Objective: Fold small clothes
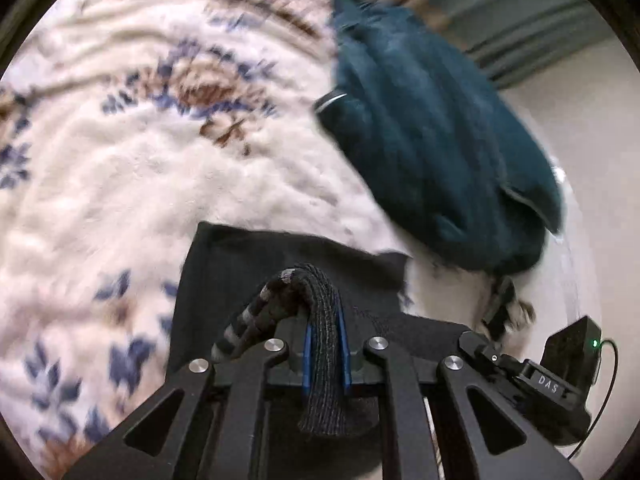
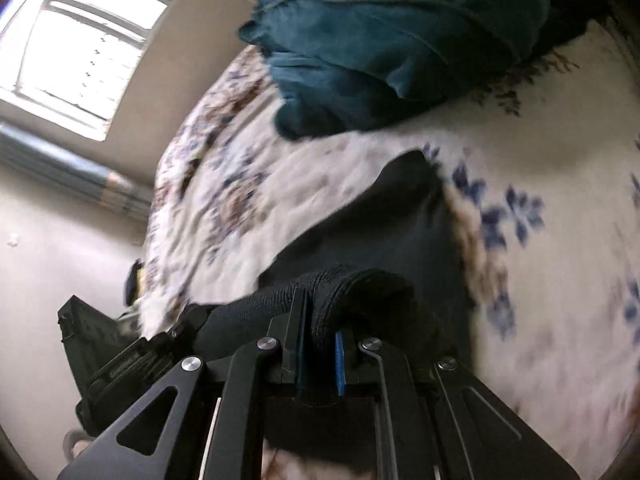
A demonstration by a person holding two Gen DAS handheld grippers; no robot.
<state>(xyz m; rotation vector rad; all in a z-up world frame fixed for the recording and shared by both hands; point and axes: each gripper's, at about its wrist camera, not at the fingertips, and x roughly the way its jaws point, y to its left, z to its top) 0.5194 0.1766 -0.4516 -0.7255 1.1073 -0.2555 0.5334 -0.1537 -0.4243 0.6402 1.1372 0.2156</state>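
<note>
A small black garment (image 1: 248, 268) hangs just over a white floral blanket (image 1: 132, 184). My left gripper (image 1: 326, 344) is shut on its dark ribbed waistband (image 1: 320, 308), which bunches between the blue pads. My right gripper (image 2: 320, 344) is shut on the other part of the same black waistband (image 2: 340, 292). The black cloth (image 2: 400, 216) trails away from it across the blanket (image 2: 540, 152). The other gripper shows at the edge of each view, at the lower right (image 1: 560, 384) and at the lower left (image 2: 108, 352).
A rumpled teal fleece blanket (image 1: 432, 132) lies on the bed beyond the garment and shows in the right wrist view (image 2: 380, 28) too. A window (image 2: 80, 40) and beige wall are to the left, striped curtains (image 1: 500, 8) behind.
</note>
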